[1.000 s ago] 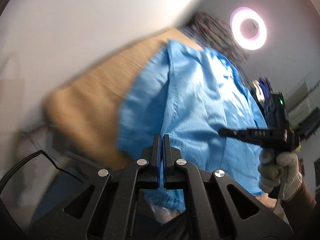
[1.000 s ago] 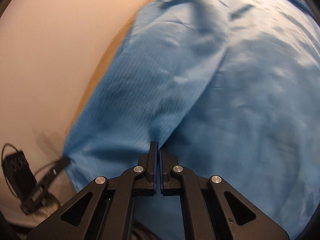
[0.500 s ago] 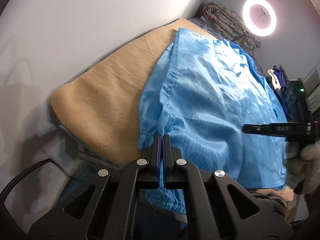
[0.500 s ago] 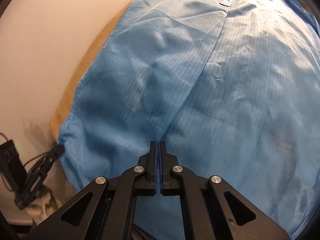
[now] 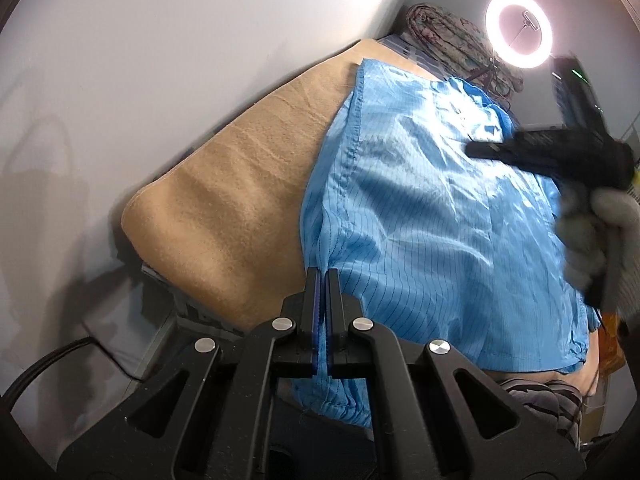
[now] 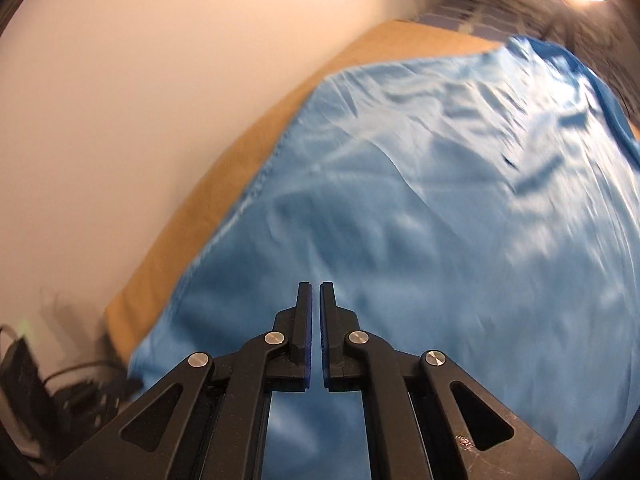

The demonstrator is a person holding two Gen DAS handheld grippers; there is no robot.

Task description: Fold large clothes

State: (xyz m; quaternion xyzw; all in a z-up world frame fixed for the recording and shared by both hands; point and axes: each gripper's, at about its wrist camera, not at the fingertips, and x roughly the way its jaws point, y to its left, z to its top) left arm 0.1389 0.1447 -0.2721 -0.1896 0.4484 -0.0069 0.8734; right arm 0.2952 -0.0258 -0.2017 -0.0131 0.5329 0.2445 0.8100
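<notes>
A pale wall (image 5: 168, 64) fills the left of the room, with a dark cable (image 5: 60, 360) low against it. Right of the wall lies a tan blanket (image 5: 240, 200) covering the bed, and on the blanket, further right, spreads the blue garment (image 5: 432, 220), its near hem hanging over the bed's edge. The left tongs (image 5: 321, 280) are clamped on a fold of that garment at its near left corner. Beyond the garment, at the bed's far end, a patterned bundle (image 5: 448, 40) sits below a glowing ring light (image 5: 519, 36). The right tongs (image 6: 315, 292), held in a gloved hand (image 5: 600, 248) over the garment's right side, stand slightly parted with nothing between them.
</notes>
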